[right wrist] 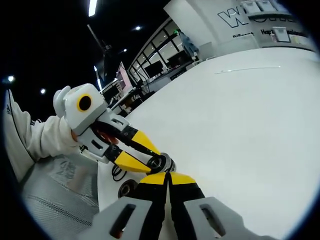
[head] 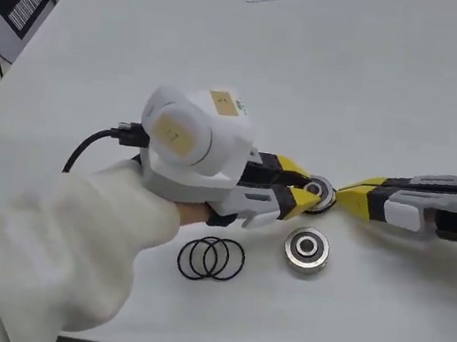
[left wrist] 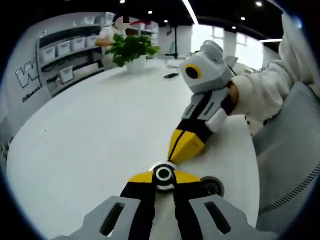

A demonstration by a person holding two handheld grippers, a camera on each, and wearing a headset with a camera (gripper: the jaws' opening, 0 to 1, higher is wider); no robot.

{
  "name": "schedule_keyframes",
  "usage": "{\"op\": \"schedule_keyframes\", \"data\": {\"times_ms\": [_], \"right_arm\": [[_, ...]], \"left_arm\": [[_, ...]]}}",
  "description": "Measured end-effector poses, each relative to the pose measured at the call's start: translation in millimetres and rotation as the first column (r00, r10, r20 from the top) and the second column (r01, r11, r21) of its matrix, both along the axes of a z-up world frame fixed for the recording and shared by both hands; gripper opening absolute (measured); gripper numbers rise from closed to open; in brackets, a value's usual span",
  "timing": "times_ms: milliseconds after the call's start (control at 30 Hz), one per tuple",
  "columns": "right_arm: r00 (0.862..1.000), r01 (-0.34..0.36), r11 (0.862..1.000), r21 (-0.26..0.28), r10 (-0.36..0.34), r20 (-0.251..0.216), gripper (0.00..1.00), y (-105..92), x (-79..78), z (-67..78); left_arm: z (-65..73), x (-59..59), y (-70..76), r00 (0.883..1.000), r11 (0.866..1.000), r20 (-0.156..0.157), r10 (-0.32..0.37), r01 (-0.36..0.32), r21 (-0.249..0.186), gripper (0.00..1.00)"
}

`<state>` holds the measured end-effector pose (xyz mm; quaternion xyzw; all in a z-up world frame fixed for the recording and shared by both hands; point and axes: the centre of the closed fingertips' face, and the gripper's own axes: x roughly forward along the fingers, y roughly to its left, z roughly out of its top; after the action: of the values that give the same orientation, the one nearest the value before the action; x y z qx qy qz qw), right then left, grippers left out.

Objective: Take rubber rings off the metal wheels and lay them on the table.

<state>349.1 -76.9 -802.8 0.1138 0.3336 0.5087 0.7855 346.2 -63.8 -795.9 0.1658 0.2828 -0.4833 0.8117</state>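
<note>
Jaws of the left gripper clamp a metal wheel; those of the right gripper, pressed together, touch its rim. Just beside that wheel, a second wheel and three rubber rings lie on the counter.

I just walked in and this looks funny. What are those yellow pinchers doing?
A person is working with two hand-held grippers. The left gripper clamps a small silver metal wheel, and the right gripper, shut, meets its edge. A second metal wheel lies flat on the white table, beside three thin black rubber rings already laid down.
</note>
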Motion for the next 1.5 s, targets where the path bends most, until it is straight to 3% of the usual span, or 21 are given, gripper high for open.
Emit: {"op": "schedule_keyframes", "data": {"times_ms": [233, 800, 1167, 1367, 1500], "right_arm": [[0.999, 0.025, 0.999, 0.033, -0.024, -0.031, 0.0, 0.7, -0.7, 5.3], [1.0, -0.001, 0.999, 0.038, 0.002, -0.012, 0.0, 7.1, -1.2, 11.1], [0.999, -0.031, 0.999, 0.03, 0.031, 0.022, 0.0, 12.0, -1.9, 12.3], [0.996, -0.054, 0.998, -0.007, 0.055, 0.076, 0.0, 15.0, -2.6, 12.4], [0.995, -0.059, 0.998, -0.003, 0.059, 0.079, 0.0, 15.4, -2.4, 12.5]], "left_arm": [[-0.4, -0.2, -0.3, 1.0, 1.0, 0.001, -0.007, 0.007, 0.005, 0.13], [2.8, -4.0, -4.1, 1.0, 1.0, 0.005, 0.011, -0.011, 0.02, 0.13], [2.1, -3.3, -3.8, 1.0, 1.0, 0.005, 0.009, -0.009, 0.023, 0.13], [1.0, -1.9, -2.7, 1.0, 1.0, 0.007, 0.009, -0.01, 0.024, 0.13], [1.3, -2.3, -3.0, 1.0, 1.0, 0.007, 0.011, -0.011, 0.025, 0.13]]}}
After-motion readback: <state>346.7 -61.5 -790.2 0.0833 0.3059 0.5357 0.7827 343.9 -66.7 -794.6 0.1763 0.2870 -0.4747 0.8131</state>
